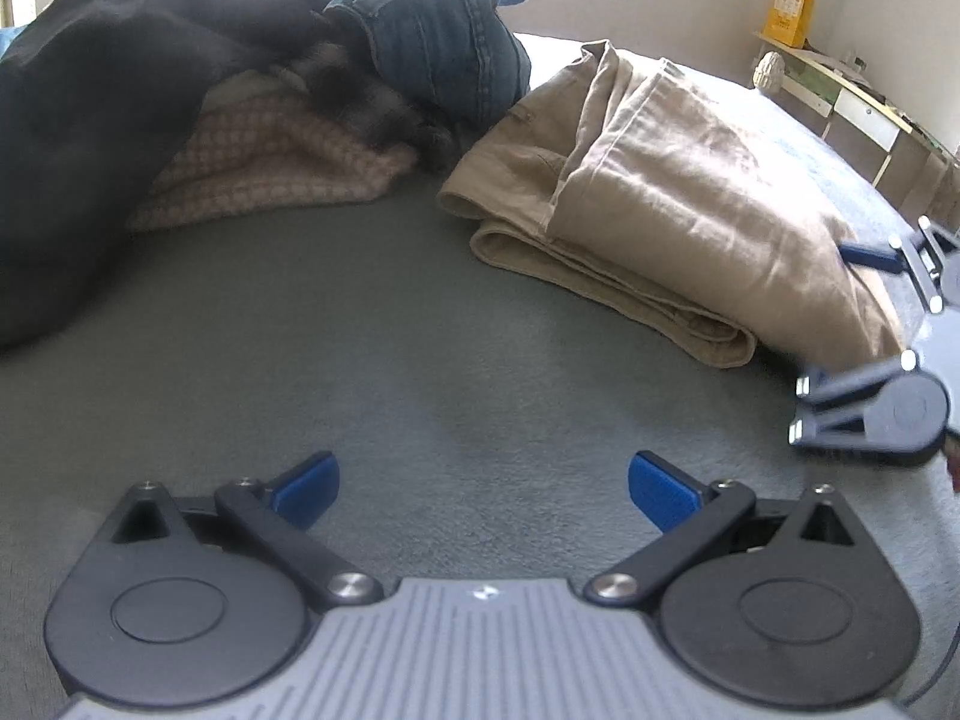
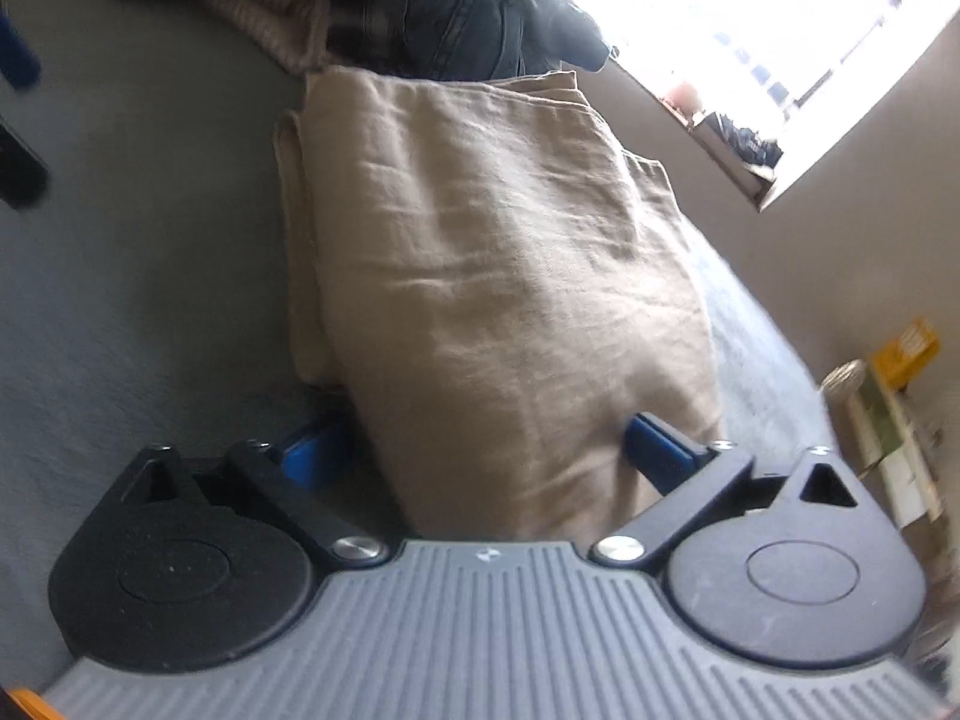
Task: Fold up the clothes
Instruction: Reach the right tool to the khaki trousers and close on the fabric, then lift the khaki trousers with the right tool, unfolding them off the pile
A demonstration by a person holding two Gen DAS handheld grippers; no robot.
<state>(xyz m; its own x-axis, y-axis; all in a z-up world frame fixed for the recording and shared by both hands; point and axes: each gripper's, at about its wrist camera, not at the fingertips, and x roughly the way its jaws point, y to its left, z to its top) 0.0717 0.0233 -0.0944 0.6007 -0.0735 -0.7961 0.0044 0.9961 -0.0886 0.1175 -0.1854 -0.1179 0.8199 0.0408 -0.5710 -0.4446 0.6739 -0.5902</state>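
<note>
Spread wide, the left hand-held gripper is hovering over bare grey bed beside the folded tan trousers. At the trousers' near end, the right hand-held gripper is straddling the cloth, jaws apart; cloth is partly hiding one blue finger. Behind the trousers, a blurred clothes pile is lying.
</note>
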